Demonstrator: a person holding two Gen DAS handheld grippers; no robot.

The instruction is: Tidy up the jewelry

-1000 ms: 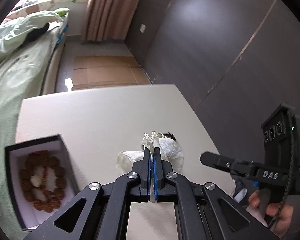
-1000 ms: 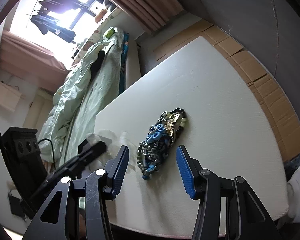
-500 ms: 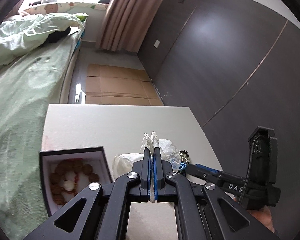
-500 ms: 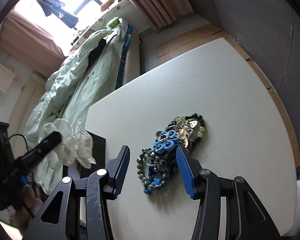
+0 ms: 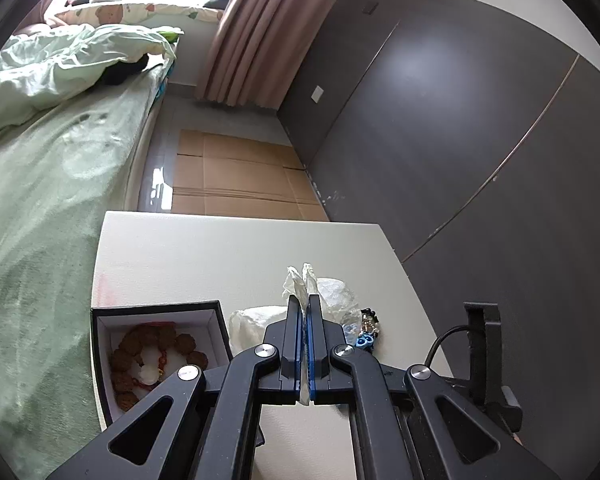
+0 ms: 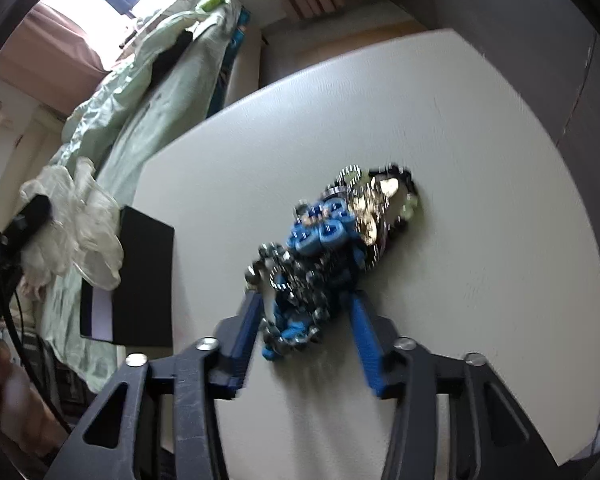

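Observation:
My left gripper [image 5: 304,306] is shut on a crumpled clear plastic bag [image 5: 334,294], which hangs above the table. The right wrist view shows the same bag [image 6: 82,216] hanging beside the black box. That open black box [image 5: 156,314] holds a brown bead bracelet [image 5: 156,354]. A tangled jewelry pile [image 6: 328,240] of blue, gold and dark beads lies on the white table [image 6: 480,200]. My right gripper [image 6: 305,310] points down at the pile. Its jaws are closing, with the pile's near end between the blue pads [image 6: 360,320]. The picture is blurred there.
A bed with a green cover [image 5: 40,200] runs along the table's left side. Dark wall panels [image 5: 480,140] stand to the right. Flattened cardboard [image 5: 236,176] lies on the floor beyond the table's far edge. A hand [image 6: 16,396] shows at the lower left.
My right gripper has dropped toward the jewelry pile and its jaws have narrowed around the near end. My left gripper shifted early on, still clamped on the bag.

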